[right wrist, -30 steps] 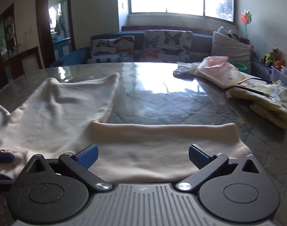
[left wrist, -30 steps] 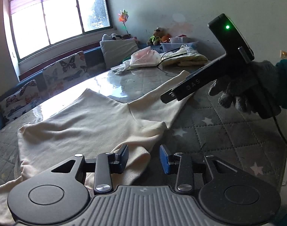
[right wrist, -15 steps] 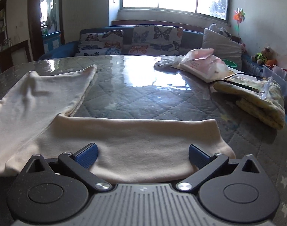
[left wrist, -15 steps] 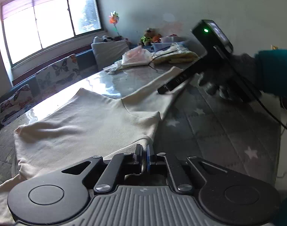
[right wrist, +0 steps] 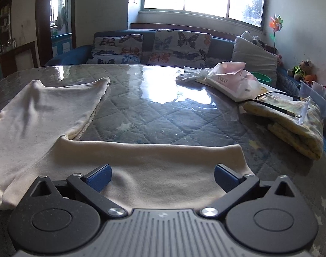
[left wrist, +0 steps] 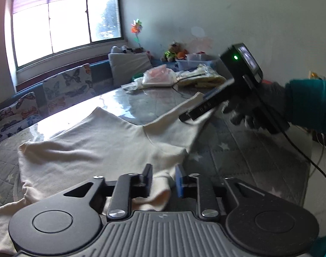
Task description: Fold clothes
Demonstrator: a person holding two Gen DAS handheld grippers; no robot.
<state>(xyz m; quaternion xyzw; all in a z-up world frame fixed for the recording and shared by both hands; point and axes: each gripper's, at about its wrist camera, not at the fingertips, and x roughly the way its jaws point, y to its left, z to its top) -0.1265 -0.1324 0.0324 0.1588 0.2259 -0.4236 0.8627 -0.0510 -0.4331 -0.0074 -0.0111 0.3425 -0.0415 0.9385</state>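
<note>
A cream long-sleeved garment (left wrist: 94, 150) lies spread on the quilted table (left wrist: 259, 158). My left gripper (left wrist: 163, 181) is open, its jaws a hand's width apart on either side of a bunched fold of the garment's edge (left wrist: 160, 194). My right gripper (right wrist: 161, 176) is wide open just above the cream sleeve (right wrist: 163, 162), near its cuff end. The right gripper also shows in the left wrist view (left wrist: 188, 116), held by a gloved hand over the sleeve. The garment's body (right wrist: 40, 111) lies to the left in the right wrist view.
Bagged and folded clothes (right wrist: 291, 117) and a pink-white plastic bag (right wrist: 229, 79) sit at the table's far right. A sofa with butterfly cushions (right wrist: 163, 47) stands behind the table. A cable (left wrist: 308, 158) trails from the right gripper.
My left gripper was open a second ago, shut on the garment's edge half a second ago, and now stands open again. My right gripper moved in over the sleeve and stayed open.
</note>
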